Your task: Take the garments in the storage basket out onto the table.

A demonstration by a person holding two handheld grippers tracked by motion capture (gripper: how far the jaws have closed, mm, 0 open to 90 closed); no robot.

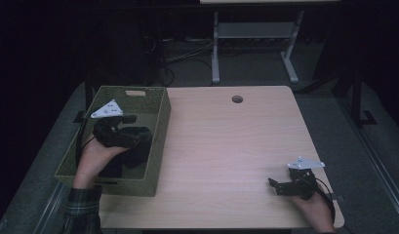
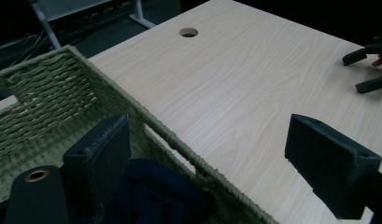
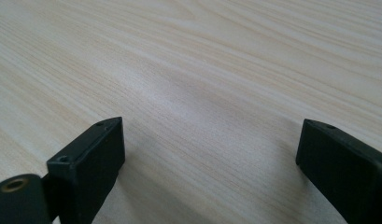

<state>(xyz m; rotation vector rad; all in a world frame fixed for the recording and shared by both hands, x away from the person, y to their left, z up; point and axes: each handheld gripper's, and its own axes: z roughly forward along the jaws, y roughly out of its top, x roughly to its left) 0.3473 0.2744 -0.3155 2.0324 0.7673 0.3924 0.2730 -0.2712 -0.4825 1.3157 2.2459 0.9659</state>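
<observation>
One dark cloth (image 2: 151, 191) inside basket (image 2: 48, 93)

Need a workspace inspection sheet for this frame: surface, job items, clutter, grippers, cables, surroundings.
Surface: light wood table, round grommet hole near the far edge.
Job's things: green woven basket on the table's left edge; dark cloth lying inside it.
Clutter: nothing seen.
Grippers: left gripper open, over the basket's right wall, one jaw inside above the cloth, one outside; right gripper open, low over bare table near the right front corner.
Cables: a black cable trails from the left gripper; more on the floor beyond the table.
Surroundings: dark room, white desk frame behind.
</observation>
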